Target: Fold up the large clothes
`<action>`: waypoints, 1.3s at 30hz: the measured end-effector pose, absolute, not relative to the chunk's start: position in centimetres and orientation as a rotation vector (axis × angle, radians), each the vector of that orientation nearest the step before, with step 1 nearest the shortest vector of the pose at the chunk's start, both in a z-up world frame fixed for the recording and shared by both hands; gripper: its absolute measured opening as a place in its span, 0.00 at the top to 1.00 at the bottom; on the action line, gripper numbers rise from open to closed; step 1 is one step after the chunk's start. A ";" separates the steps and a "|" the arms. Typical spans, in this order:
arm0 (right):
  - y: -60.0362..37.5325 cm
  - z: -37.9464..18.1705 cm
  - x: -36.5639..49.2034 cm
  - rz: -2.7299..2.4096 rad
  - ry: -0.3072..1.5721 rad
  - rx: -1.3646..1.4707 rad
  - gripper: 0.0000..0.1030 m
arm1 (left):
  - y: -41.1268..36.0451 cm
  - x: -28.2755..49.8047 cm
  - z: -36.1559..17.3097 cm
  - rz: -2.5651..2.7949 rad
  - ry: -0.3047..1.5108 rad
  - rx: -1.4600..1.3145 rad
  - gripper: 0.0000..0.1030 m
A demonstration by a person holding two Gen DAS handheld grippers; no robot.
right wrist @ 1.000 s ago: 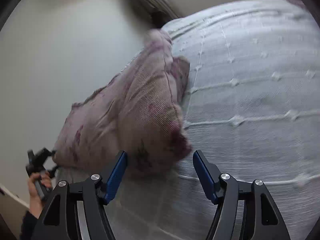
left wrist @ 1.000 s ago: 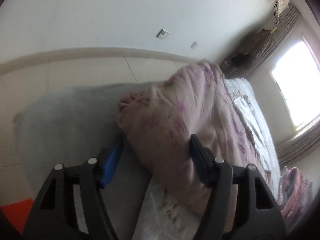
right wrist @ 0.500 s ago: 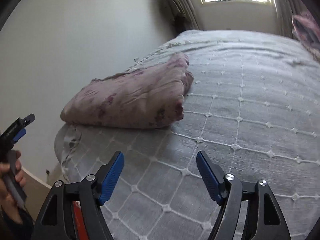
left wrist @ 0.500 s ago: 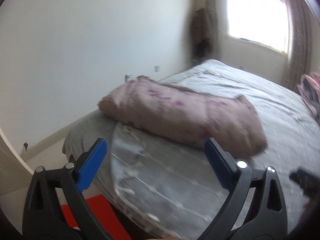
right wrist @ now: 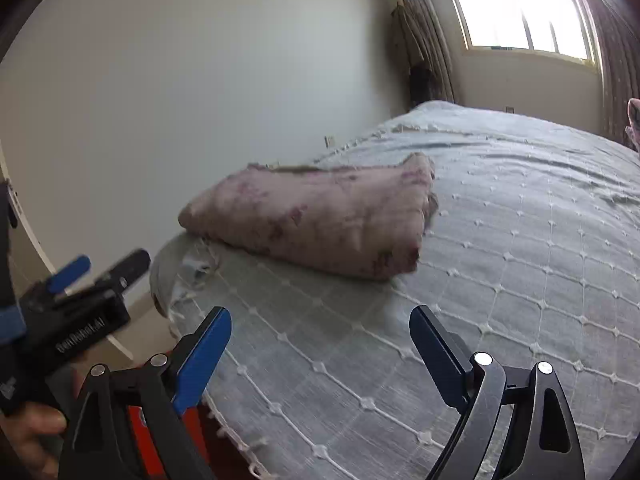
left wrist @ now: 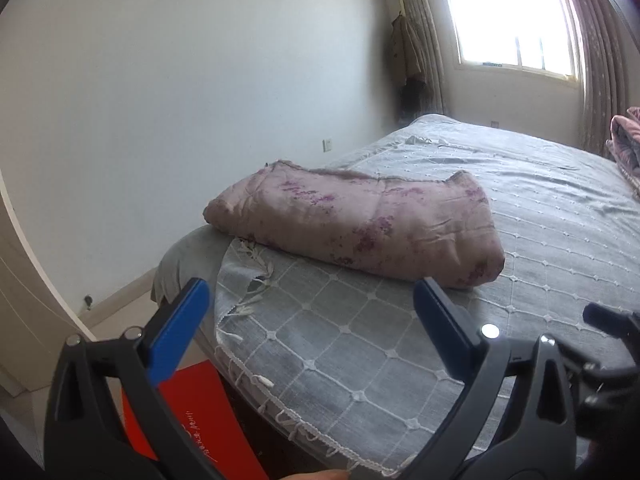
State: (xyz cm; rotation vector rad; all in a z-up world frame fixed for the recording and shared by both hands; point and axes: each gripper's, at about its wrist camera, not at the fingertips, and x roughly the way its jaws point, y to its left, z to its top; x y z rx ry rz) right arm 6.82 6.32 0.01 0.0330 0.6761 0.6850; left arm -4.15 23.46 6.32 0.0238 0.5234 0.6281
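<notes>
Backed off from the pink floral garment (left wrist: pixel 360 224) since a second ago: both grippers well clear, bundle no longer between the jaws. Left gripper (left wrist: pixel 308 316) and right gripper (right wrist: pixel 320 344) spread wide, holding nothing. Garment folded into a compact bundle near the corner of the grey quilted bed (left wrist: pixel 560 216); probably released there as finished.
</notes>
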 end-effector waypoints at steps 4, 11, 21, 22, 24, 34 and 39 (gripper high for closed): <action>4.2 -1.2 6.7 0.660 0.731 0.016 0.11 | 21.9 -3.6 5.9 0.624 0.544 0.021 0.01; 1.7 -0.7 6.6 0.650 0.739 0.047 0.11 | 19.2 -4.2 6.2 0.622 0.558 0.085 0.01; 1.2 -0.2 5.8 0.680 0.716 0.020 0.10 | 18.7 -4.3 5.7 0.627 0.613 0.007 0.01; 1.2 -0.2 5.8 0.679 0.718 0.024 0.10 | 18.7 -4.4 5.6 0.626 0.614 -0.002 0.01; 1.2 -0.2 5.8 0.680 0.721 0.031 0.10 | 18.9 -4.5 5.5 0.630 0.612 -0.012 0.01; 1.2 0.1 5.6 0.670 0.705 0.023 0.08 | 19.7 -4.7 5.0 0.655 0.621 -0.018 0.01; 1.3 0.1 5.5 0.659 0.700 0.009 0.08 | 19.5 -4.5 4.4 0.634 0.641 -0.001 0.00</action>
